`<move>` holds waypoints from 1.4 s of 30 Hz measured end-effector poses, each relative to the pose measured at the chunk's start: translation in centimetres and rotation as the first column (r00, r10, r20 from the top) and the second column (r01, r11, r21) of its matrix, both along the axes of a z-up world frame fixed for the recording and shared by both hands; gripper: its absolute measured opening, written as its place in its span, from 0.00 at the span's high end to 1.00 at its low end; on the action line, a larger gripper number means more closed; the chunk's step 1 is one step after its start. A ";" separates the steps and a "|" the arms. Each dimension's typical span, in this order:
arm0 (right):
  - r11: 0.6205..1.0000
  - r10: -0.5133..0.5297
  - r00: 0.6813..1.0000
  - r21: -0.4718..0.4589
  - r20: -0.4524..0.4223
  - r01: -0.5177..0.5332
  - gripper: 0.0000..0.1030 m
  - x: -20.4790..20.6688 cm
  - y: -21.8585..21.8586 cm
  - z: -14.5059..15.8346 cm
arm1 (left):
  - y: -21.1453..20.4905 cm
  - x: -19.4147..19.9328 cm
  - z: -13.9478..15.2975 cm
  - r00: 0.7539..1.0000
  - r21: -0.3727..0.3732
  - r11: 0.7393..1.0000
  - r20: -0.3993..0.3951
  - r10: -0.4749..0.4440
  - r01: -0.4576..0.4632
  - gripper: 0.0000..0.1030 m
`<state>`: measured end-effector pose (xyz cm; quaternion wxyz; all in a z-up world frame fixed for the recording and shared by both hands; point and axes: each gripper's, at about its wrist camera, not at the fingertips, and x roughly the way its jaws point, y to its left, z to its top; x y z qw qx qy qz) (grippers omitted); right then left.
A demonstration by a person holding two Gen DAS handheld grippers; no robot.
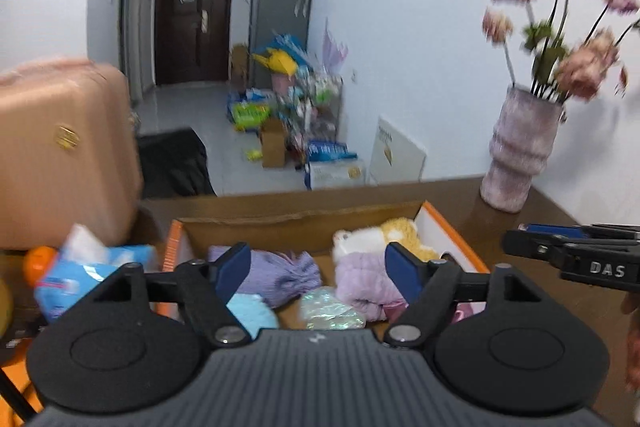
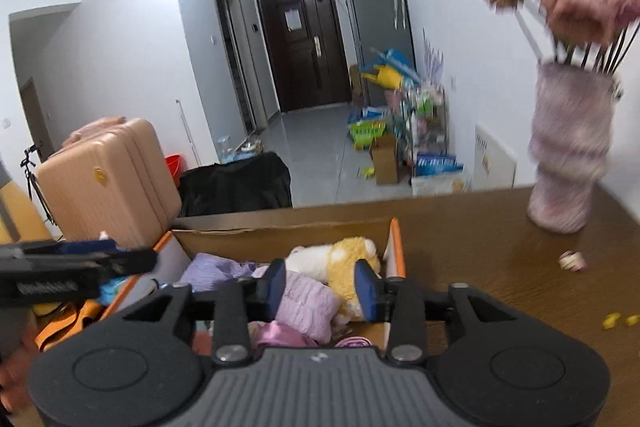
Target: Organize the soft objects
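Brown tabletop (image 2: pixel 480 247) carries my cardboard box (image 1: pixel 304 223) of soft things. Left gripper (image 1: pixel 318 271) hangs wide apart, empty; right gripper (image 2: pixel 322 287) stands partly apart above the lilac cloth (image 2: pixel 306 301). It looks light and squashy; I'd pinch a raised fold.

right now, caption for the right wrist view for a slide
Open right gripper above a cardboard box of soft toys, pink vase on the table.

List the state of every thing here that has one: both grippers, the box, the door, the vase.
Left gripper: jaws open, empty, over the box.
Right gripper: jaws open, empty, over the box.
Cardboard box: open-topped, holding soft items.
Door: closed.
Vase: upright on the table, holding flowers.
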<state>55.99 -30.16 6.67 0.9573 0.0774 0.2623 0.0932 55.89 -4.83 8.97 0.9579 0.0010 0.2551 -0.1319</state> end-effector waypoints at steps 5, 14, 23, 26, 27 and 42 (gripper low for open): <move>1.000 0.000 0.996 -0.023 0.088 0.002 0.47 -6.1 -0.3 3.7 | 2.9 -6.4 2.6 0.993 -0.047 0.997 0.094 0.067 -0.063 0.17; 0.986 -0.010 0.927 -0.152 0.374 0.073 0.05 -14.6 2.9 2.4 | 4.7 -15.5 0.7 0.934 -0.073 0.978 0.292 0.207 -0.193 0.00; 0.992 -0.074 0.918 -0.069 0.391 0.109 0.03 -19.1 3.2 1.2 | 5.7 -19.9 -0.4 0.923 -0.047 0.977 0.320 0.214 -0.210 0.00; 0.990 -0.088 0.922 -0.073 0.376 0.124 0.03 -21.2 3.2 0.6 | 5.9 -22.1 -0.8 0.922 -0.034 0.978 0.329 0.204 -0.205 0.00; 0.989 -0.089 0.923 -0.074 0.374 0.125 0.03 -21.9 3.1 0.4 | 6.0 -22.7 -1.1 0.925 -0.029 0.979 0.325 0.198 -0.199 0.00; 0.982 0.007 0.913 -0.177 0.407 0.071 0.01 -38.6 4.9 -5.0 | 8.0 -38.7 -6.5 0.903 0.000 0.964 0.352 0.248 -0.265 0.00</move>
